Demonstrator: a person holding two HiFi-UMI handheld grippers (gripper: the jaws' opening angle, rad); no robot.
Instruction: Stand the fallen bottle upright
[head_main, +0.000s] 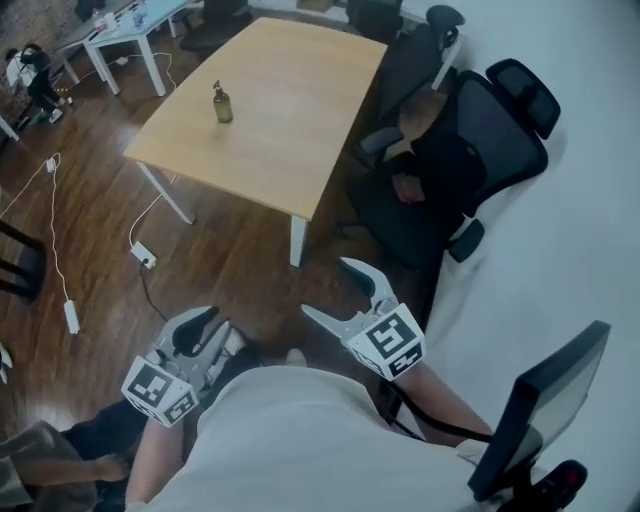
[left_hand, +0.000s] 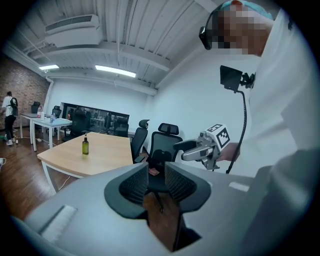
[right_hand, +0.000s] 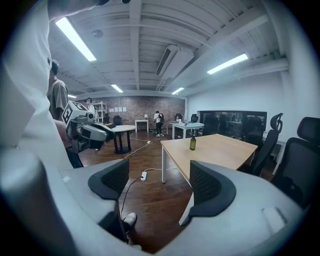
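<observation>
Head view looks steeply down from well back of the table (head_main: 290, 110); both gripper views look roughly level across the room, all three sharing that distant table and bottle (head_main: 222, 104).

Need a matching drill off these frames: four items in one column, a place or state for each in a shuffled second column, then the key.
Column 1
1. bottle
2. right gripper
3. power strip
4. office chair

Column 2
A. jaws apart, nothing between them
B. at the right side of the table in the head view
C. standing upright on the table
D. lying on the floor

Pairs: 1-C, 2-A, 3-D, 4-B
</observation>
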